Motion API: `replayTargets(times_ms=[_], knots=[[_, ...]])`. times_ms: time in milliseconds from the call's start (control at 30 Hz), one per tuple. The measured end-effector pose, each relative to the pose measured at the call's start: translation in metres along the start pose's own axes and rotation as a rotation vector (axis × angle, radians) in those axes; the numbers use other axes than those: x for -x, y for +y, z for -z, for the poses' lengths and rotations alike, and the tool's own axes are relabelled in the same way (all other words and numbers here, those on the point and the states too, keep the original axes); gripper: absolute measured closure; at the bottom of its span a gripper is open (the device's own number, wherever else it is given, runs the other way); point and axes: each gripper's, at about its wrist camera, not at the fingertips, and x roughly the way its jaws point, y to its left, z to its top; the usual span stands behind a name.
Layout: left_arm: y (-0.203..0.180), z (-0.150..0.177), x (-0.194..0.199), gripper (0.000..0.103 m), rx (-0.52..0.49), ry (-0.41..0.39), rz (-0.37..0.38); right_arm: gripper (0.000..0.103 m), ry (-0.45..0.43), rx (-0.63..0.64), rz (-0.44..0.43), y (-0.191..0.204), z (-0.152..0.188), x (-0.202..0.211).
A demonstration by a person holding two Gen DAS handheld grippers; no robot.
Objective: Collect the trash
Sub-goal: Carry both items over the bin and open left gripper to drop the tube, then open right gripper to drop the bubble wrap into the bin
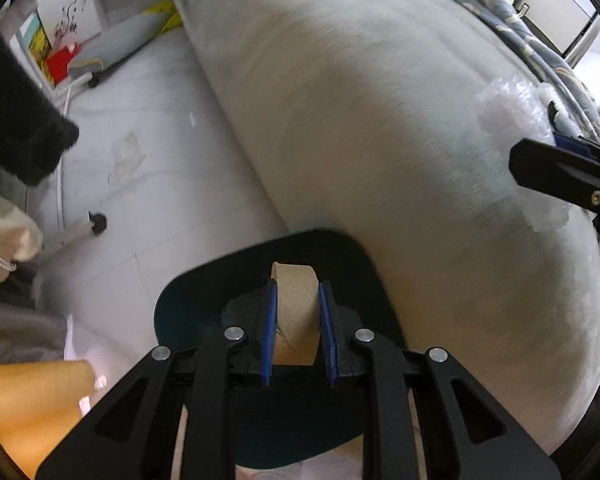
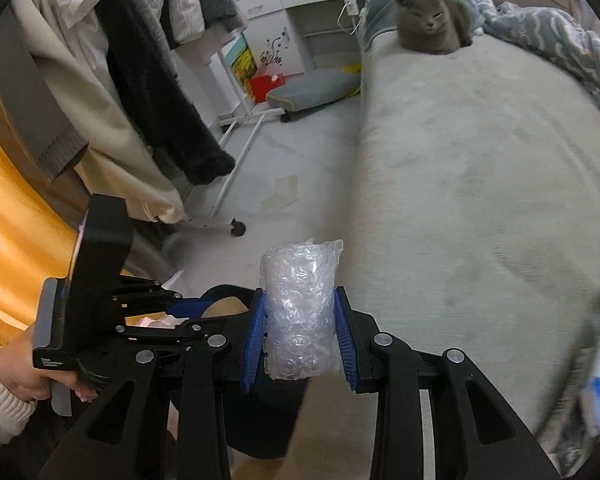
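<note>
Already loaded, both hands. Left gripper (image 1: 298,320) clenched on a brown cardboard strip (image 1: 294,312), tipped steeply down over the dark bin (image 1: 188,304) right below it, presumably so the strip falls straight in once released. Right gripper (image 2: 300,336) clamped tight on a wad of bubble wrap (image 2: 300,312), held near the bed (image 2: 480,184) edge just right of the bin, likely next to drop. Far back on the bed, a grey cat (image 2: 430,20), well apart.
</note>
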Motion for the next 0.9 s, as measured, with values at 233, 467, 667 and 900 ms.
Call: replayTargets(times_ms=[233, 467, 667, 900], knots=[[0.024, 0.017, -0.013, 0.081, 0.031, 0.07, 0.02, 0.069, 0.058, 0.039, -0.036, 0.033, -0.001, -0.033], [0.044, 0.038, -0.03, 0.081, 0.05, 0.145, 0.052, 0.069, 0.128, 0.06, -0.04, 0.054, 0.003, -0.063], [0.053, 0.047, -0.032, 0.071, 0.041, 0.172, 0.075, 0.069, 0.2, 0.06, -0.036, 0.06, 0.011, -0.087], [0.06, 0.049, -0.02, 0.044, 0.025, 0.129, 0.065, 0.069, 0.277, 0.057, -0.033, 0.062, 0.024, -0.112]])
